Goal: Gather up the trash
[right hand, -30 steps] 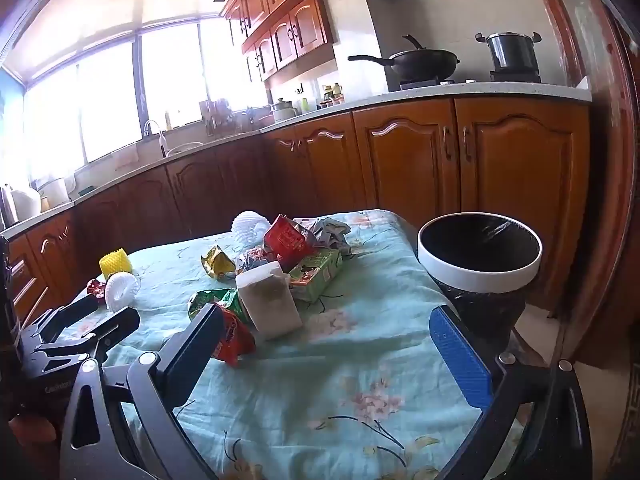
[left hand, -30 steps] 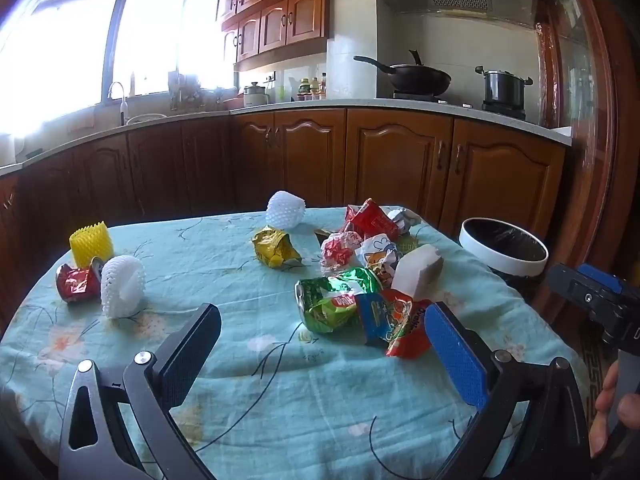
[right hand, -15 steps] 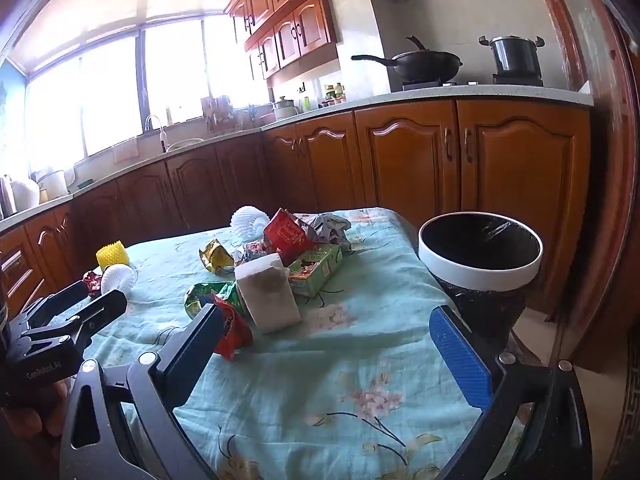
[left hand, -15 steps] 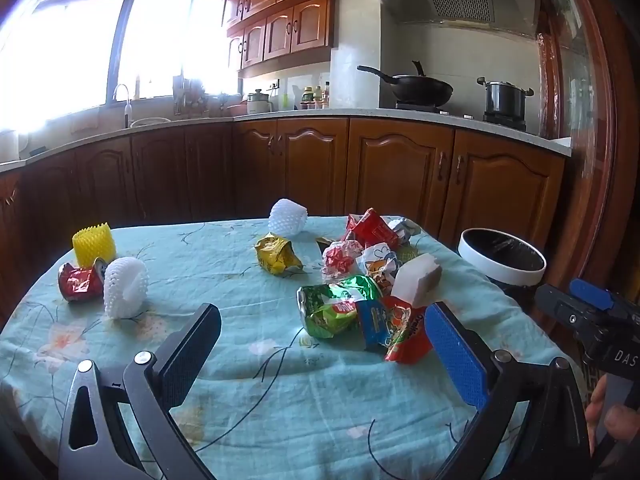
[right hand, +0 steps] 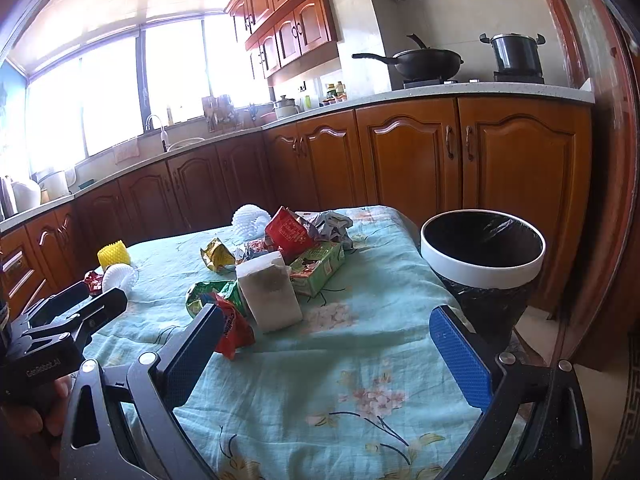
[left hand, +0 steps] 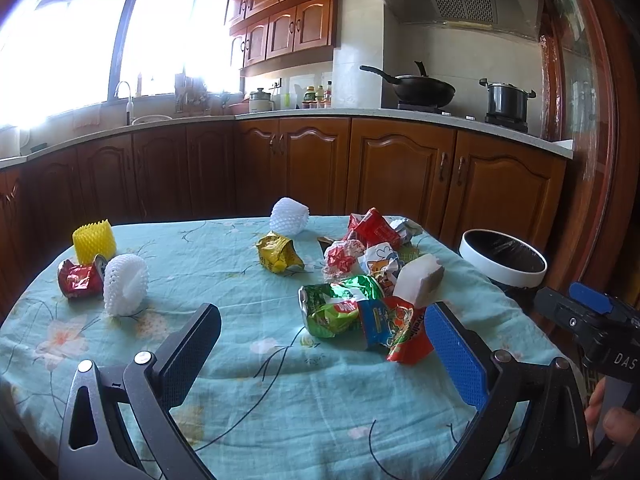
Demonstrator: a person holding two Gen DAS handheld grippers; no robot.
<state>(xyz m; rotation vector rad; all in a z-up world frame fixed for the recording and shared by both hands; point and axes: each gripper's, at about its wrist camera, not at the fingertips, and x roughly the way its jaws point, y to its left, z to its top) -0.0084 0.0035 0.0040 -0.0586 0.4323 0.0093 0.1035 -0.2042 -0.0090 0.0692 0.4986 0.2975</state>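
Snack wrappers lie heaped on a flowered teal tablecloth (left hand: 248, 360): a green bag (left hand: 336, 310), a red-blue wrapper (left hand: 400, 332), a white foam block (left hand: 418, 280) (right hand: 270, 294), a yellow bag (left hand: 278, 256) and a green carton (right hand: 318, 266). To the left sit a white foam net (left hand: 125, 284), a yellow net (left hand: 94, 240) and a red wrapper (left hand: 78, 280). My left gripper (left hand: 320, 344) hovers open over the table's near side, empty. My right gripper (right hand: 326, 350) is open and empty too, near the table's right edge. A white-rimmed bin (right hand: 482, 248) (left hand: 502, 260) with a black liner stands just beyond that edge.
Another white foam net (left hand: 290, 216) lies at the table's far side. Wooden cabinets (left hand: 400, 172) and a counter with a wok (left hand: 420, 88) and pot (left hand: 508, 100) run behind. A hand (left hand: 612, 424) holds the right gripper's handle at the lower right of the left wrist view.
Both cameras have tilted upward a little, so the table and trash sit lower in view. The trash has not moved and both grippers stay open.
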